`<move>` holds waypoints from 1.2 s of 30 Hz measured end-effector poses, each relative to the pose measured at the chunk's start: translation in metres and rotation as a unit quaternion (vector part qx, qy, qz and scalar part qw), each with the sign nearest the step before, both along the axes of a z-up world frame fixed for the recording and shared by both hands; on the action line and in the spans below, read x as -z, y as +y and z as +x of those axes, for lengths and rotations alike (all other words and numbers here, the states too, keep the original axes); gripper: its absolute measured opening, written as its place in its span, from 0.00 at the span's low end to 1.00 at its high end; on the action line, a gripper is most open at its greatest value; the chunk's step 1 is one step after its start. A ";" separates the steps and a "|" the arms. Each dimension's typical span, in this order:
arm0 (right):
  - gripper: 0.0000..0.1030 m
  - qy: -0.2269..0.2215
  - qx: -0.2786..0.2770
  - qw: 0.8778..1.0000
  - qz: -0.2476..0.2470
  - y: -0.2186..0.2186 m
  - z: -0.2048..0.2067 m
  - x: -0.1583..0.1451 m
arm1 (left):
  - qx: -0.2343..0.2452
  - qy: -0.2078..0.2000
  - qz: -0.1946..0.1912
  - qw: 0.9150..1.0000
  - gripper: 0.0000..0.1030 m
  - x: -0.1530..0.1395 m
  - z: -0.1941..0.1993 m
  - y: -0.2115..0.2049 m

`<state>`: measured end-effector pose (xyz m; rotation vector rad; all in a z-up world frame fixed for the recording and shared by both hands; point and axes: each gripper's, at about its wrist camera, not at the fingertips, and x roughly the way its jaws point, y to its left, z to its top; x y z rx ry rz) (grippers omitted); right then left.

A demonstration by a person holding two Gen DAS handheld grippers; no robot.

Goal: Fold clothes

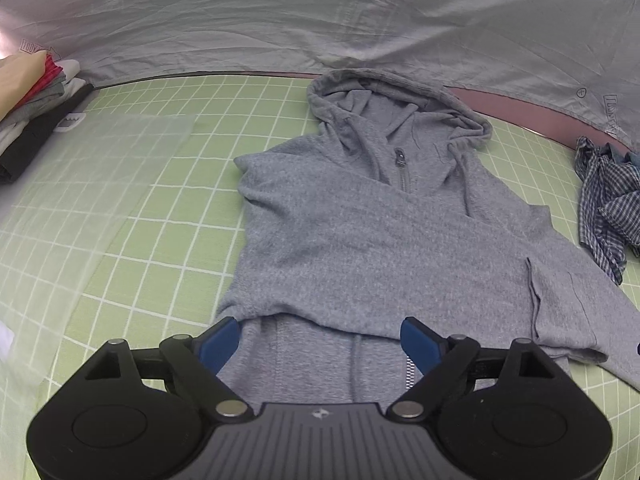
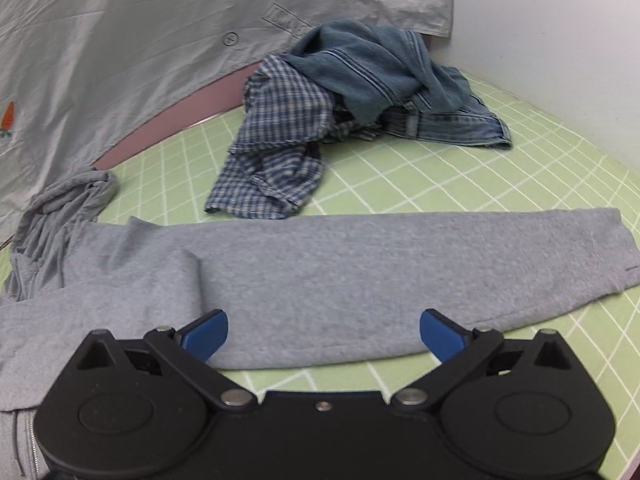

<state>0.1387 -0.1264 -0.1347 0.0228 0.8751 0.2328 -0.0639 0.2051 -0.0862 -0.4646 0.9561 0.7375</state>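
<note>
My left gripper [image 1: 320, 340] hangs open over the lower front of the grey hoodie [image 1: 360, 232], nothing between its blue fingers. Bare green grid mat [image 1: 160, 200] lies free off to its left, up to a stack of folded clothes [image 1: 32, 108] far left. My right gripper [image 2: 324, 332] is open too, just above the sleeve [image 2: 400, 272] stretched across ahead. Beyond the sleeve, a checked shirt [image 2: 276, 152] and denim garment [image 2: 380, 76] crowd the far edge. The hoodie's hem is hidden under the left gripper.
</note>
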 end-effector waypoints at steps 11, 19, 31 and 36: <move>1.00 0.006 0.074 0.995 -0.063 -0.045 0.048 0.038 | 0.069 0.011 -0.006 0.998 0.86 0.014 0.082 -0.018; 1.00 -0.005 0.093 0.994 -0.059 -0.047 0.067 0.046 | 0.134 0.005 -0.035 0.990 0.73 0.023 0.130 -0.030; 1.00 -0.068 0.113 0.990 -0.056 -0.041 0.062 0.055 | 0.194 0.011 -0.073 0.978 0.60 0.042 0.170 -0.056; 1.00 -0.100 0.117 0.987 -0.055 -0.040 0.054 0.060 | 0.220 0.015 -0.086 0.972 0.32 0.048 0.179 -0.069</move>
